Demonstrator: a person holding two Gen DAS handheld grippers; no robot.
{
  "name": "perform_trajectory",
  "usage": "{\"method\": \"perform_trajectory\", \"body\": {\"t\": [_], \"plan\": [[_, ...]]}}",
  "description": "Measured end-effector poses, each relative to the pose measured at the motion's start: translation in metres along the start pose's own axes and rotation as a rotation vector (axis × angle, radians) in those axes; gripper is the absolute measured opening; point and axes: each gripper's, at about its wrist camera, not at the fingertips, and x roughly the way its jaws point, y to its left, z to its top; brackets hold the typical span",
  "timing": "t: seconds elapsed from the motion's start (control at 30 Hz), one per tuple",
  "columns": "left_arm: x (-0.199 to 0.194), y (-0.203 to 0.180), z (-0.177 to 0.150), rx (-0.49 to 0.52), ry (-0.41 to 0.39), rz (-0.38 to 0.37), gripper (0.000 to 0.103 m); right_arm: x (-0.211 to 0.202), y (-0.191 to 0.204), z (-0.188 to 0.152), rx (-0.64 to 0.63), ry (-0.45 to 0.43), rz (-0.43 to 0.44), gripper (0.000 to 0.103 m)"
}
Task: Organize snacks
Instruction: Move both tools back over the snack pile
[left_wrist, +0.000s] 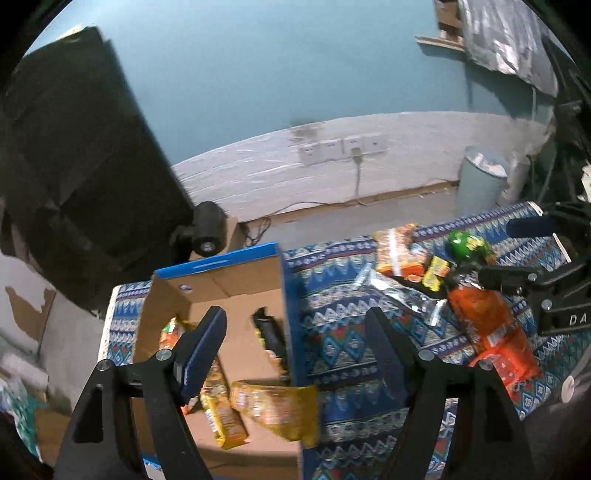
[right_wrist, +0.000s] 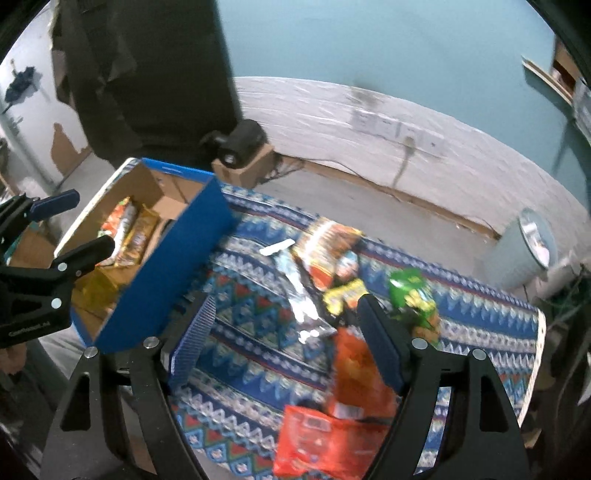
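With both the left claw (left_wrist: 295, 332) and right claw (right_wrist: 286, 321) released, the yellow pack (left_wrist: 277, 410), draped over the box (left_wrist: 291, 295) wall, may be tipped onto the desk (right_wrist: 251, 295) if knocked.

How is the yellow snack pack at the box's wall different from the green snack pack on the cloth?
The yellow snack pack is at the blue box, draped over its wall; the green snack pack lies on the patterned cloth, outside it. One is yellow, the other green. No gripper holds either.
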Motion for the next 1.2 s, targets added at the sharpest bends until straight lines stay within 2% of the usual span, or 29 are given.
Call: {"method": "perform_trajectory", "body": {"t": [0.33,0.57,0.83,1.2], "plan": [[0.009,-0.052,0.004,0.080,0.043,-0.049,0.080,-0.010,-0.046,-0.025,0.075,0.009,-0.045,0.079],[0.031,-0.066,0.000,0.064,0.122,-0.067,0.081,-0.006,-0.064,-0.038,0.094,0.036,-0.062,0.079],[0.060,-0.078,-0.009,0.080,0.190,-0.065,0.081,0.017,-0.084,-0.049,0.132,0.098,-0.068,0.080],[0.102,-0.096,-0.021,0.090,0.284,-0.075,0.081,0.075,-0.101,-0.065,0.170,0.227,-0.057,0.080]]}}
